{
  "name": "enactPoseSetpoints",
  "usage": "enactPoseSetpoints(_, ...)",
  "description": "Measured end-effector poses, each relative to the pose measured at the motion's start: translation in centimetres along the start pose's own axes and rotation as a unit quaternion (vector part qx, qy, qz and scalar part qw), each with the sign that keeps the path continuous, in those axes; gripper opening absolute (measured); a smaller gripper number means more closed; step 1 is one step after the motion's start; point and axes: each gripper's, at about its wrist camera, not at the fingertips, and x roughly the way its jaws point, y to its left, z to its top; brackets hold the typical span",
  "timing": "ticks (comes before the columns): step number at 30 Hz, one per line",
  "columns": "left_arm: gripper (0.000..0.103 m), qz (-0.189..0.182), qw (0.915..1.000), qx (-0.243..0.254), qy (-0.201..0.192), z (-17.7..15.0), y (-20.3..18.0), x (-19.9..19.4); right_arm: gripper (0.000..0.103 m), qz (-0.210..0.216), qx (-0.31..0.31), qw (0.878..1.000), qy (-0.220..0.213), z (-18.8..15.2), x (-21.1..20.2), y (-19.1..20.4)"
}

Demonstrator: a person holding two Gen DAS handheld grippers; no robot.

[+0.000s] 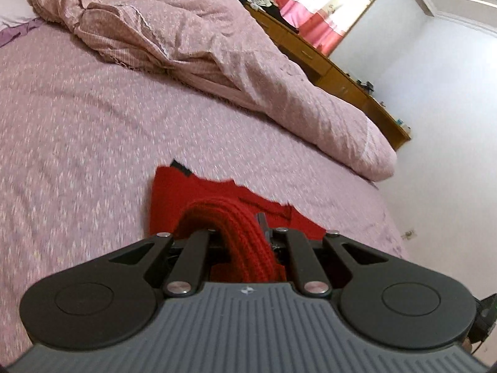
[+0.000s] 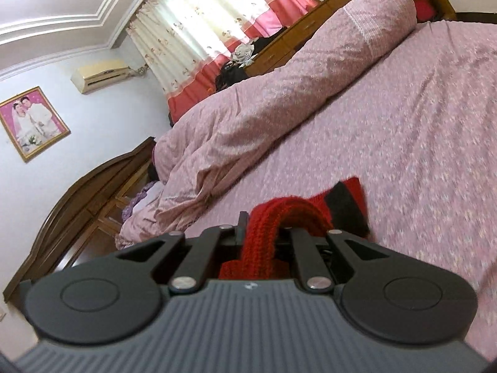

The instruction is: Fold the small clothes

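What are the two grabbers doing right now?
Left gripper: shut on the red knit garment.
Right gripper: shut on the red knit garment too.

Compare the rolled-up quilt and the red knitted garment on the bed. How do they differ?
The quilt is pale pink with a fine pattern; the red knitted garment is bright red with black trim. The quilt is much bigger, stretching along the bed; the garment covers only a small patch. The quilt lies free; the garment is pinched by the left gripper and the right gripper. Both are soft fabric.

no readable text, labels, brands or numbers anywhere in either view
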Motion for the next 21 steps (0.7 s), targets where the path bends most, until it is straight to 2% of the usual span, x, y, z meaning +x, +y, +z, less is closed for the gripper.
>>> enactPoseSetpoints(7, 0.011, 0.04, 0.9992, 0.0, 0.005, 3.5, 0.7, 5.3, 0.01, -0.022, 0.001, 1.0, 0.004, 1.7, 4.5, -1.3)
enactPoseSetpoints(12, 0.011, 0.057, 0.9977, -0.011, 0.037, 5.1, 2.2, 10.1, 0.01, -0.034, 0.0, 0.999, 0.019, 2.4, 8.2, -2.3)
enactPoseSetpoints(16, 0.011, 0.084, 0.9949, 0.01, 0.054, 5.4, 3.0, 13.5, 0.01, -0.053, -0.02, 0.998, 0.028, 2.4, 10.9, -2.8)
enactPoseSetpoints(21, 0.012, 0.118, 0.9897, 0.018, 0.079, 4.7, 4.6, 16.7, 0.012, -0.094, -0.001, 0.994, 0.048, 2.2, 13.8, -4.8)
